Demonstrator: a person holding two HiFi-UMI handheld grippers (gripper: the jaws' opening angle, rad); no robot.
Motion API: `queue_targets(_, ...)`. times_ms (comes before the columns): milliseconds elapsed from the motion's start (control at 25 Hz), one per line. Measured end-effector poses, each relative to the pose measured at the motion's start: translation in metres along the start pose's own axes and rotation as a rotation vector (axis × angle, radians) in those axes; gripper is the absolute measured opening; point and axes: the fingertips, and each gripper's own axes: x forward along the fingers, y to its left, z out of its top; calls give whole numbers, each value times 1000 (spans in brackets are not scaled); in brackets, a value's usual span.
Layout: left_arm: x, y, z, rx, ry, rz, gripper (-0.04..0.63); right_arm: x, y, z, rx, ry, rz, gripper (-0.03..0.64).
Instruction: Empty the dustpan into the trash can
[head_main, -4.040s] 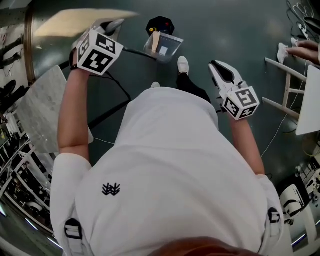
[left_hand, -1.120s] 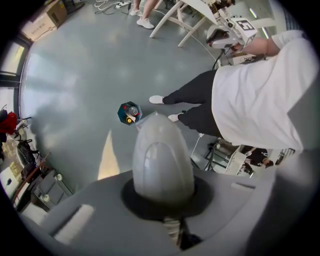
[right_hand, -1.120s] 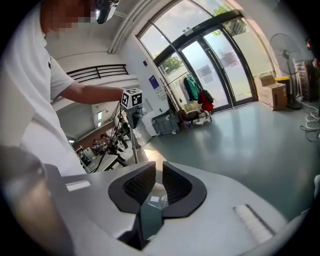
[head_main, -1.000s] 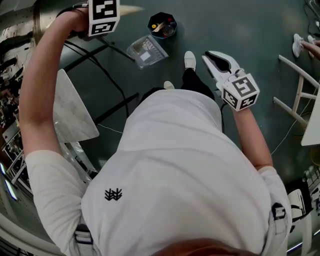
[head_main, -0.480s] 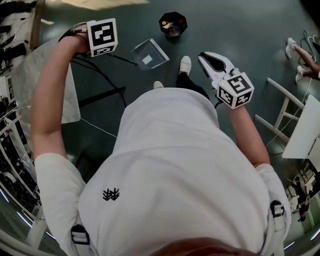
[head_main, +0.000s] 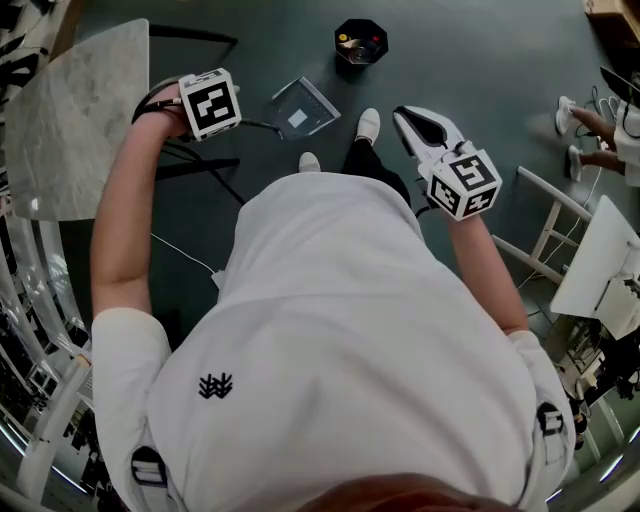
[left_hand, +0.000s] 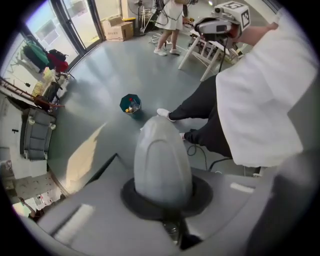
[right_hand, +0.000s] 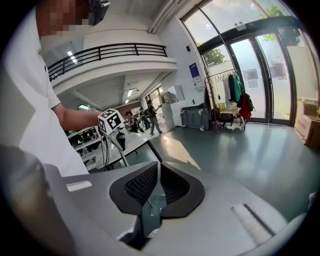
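A black trash can (head_main: 360, 40) with bits of litter inside stands on the dark floor ahead of me. It also shows in the left gripper view as a trash can (left_hand: 130, 104). The clear grey dustpan (head_main: 300, 108) hangs low, short of the can and to its left. Its thin black handle (head_main: 262, 124) runs to my left gripper (head_main: 238, 120), which is shut on it. In the left gripper view a grey rounded shape (left_hand: 162, 155) hides the fingertips and the pan. My right gripper (head_main: 425, 125) is held at waist height, shut and holding nothing, as the right gripper (right_hand: 155, 192) view shows.
A marble table top (head_main: 70, 110) stands at my left with black legs and cables (head_main: 190, 165) beneath it. A white chair (head_main: 545, 235) and white table (head_main: 605, 270) stand at my right. Another person's feet (head_main: 575, 125) are at the far right. My shoes (head_main: 368, 125) are near the dustpan.
Four seconds ago the dustpan was at the trash can's rim. Now it hangs apart from the can, nearer me, and my left arm has come down. The right gripper has hardly moved.
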Motion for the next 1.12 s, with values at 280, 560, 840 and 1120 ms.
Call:
queue_targets(280, 13, -29, -24, -132, -162, 68, 57, 1, 45, -12, -25, 17, -5, 14)
queue_targets(560, 25, -56, -38, -232, -275, 89, 57, 4, 78, -6, -78, 11, -4, 11)
queue_targets(840, 38, -79, -38, -276, -357, 58, 57, 4, 84, -2, -96, 8, 0, 3)
queue_targets(1120, 40, -95, -47, -351, -388, 35, 57, 5, 88, 0, -109, 6, 4, 2)
